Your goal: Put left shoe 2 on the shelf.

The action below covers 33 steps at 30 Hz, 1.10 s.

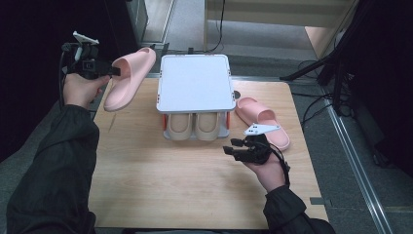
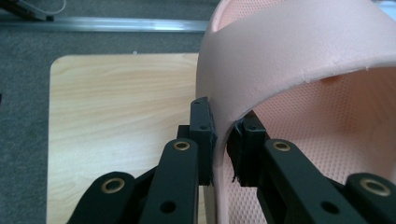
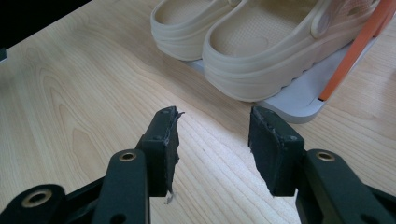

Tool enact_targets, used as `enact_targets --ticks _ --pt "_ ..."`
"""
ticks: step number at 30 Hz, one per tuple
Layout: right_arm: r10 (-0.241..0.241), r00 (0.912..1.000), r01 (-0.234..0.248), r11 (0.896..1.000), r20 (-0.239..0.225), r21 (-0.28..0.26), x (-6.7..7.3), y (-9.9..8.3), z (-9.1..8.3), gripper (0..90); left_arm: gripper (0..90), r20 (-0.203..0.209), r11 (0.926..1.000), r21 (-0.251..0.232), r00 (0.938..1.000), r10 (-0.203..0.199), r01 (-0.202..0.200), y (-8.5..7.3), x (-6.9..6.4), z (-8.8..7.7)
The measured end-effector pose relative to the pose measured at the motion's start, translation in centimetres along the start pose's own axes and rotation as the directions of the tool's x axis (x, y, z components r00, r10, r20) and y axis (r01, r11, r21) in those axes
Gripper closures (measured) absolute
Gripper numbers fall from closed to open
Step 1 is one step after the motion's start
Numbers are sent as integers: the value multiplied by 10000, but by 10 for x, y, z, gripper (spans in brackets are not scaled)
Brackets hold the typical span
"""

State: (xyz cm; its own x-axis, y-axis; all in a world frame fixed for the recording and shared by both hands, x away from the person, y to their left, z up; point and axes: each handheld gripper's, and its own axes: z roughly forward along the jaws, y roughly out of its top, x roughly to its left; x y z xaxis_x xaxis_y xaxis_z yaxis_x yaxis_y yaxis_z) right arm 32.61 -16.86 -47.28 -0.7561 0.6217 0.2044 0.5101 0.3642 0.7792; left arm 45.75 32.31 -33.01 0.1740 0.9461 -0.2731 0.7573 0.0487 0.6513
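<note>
Wood table: pale grain, bare along the near edge.
Right gripper: low over the table at near right, held in a hand; jaws apart with nothing between, pointed toward the beige clogs.
Beige clogs: a pair side by side on the lower shelf of the rack, heels toward the near edge; seen just beyond the open jaws in the right gripper view.
Rack: grey-white flat top, orange posts, mid-table.
Right pink slide: flat on the table just right of the rack, close behind the right gripper.
Left gripper: raised at far left, beyond the table's left edge; jaws clamped on the strap edge of the left pink slide, one pad outside, one inside.
Left pink slide: off the table, tilted in the air, beside the rack's top left corner; whether touching it could not be told.
</note>
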Motion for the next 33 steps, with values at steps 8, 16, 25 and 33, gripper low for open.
enact_targets --ticks 8,16,25,33 --pt "-27 10000 27 10000 -37 16 0 1 1 535 803 146 9993 9 9992 367 -367 22 -28 -6" --pt "-9 10000 9 10000 -52 10 0 1 0 535 801 362 9982 78 9976 589 -592 36 -58 7" --pt "-39 9999 39 10000 -95 -30 0 1 0 535 797 627 9951 405 9942 870 -896 37 -85 34" --pt "-56 9999 55 10000 -106 -12 1 1 0 535 777 505 9938 509 9940 967 -993 36 -101 55"
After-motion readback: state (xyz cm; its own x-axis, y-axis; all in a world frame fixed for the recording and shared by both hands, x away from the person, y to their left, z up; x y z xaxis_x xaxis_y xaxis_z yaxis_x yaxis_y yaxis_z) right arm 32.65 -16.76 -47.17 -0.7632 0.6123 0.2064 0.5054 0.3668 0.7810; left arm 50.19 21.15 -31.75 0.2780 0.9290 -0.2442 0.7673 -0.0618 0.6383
